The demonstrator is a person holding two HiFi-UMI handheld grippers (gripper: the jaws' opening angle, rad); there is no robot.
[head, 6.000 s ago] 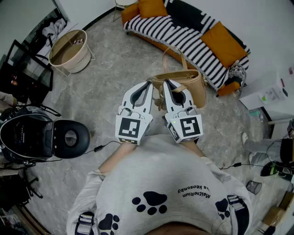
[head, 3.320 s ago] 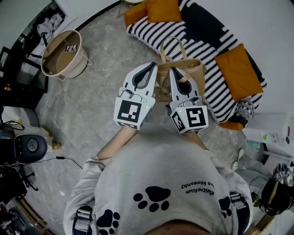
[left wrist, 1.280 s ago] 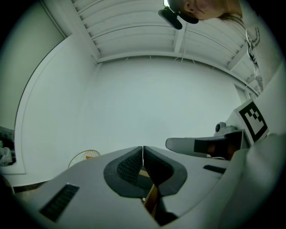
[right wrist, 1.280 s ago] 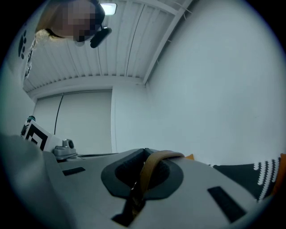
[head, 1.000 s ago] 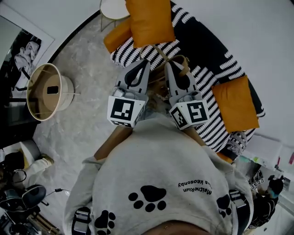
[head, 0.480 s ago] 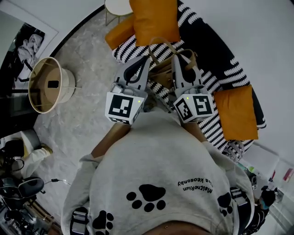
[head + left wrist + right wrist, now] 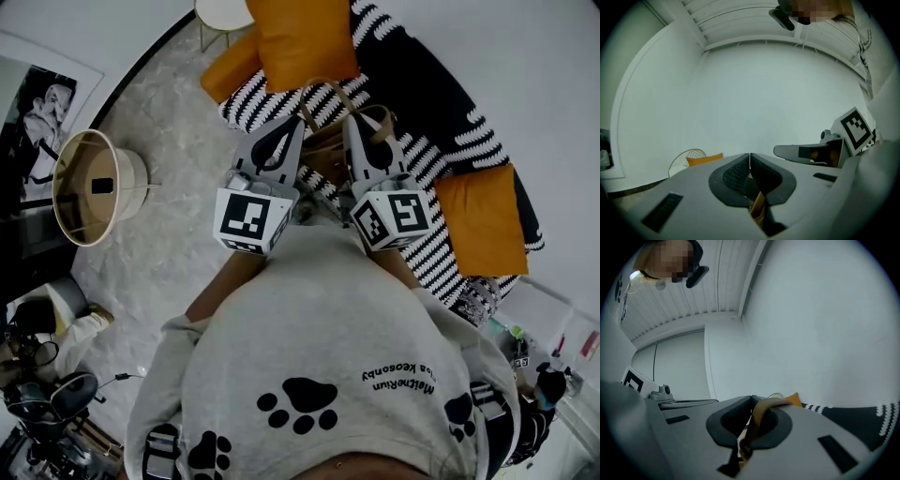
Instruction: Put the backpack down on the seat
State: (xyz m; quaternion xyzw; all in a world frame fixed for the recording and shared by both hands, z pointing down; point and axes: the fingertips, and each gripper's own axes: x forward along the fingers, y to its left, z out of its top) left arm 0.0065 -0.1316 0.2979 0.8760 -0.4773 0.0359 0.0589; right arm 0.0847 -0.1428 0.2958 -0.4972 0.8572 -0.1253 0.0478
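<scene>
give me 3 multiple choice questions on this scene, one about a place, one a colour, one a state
1. Where is the tan bag relative to the striped sofa?
A) over it
B) behind it
C) underneath it

2. What colour are the cushions?
A) blue
B) orange
C) green

3. How does the right hand-held gripper stand to the bag's strap?
A) jaws shut on it
B) jaws wide open beside it
C) far from it

Answers: 1 A, the head view shows it held above the sofa. 2 B, all are orange. 3 A, the right gripper view shows the jaws closed on the strap.
</scene>
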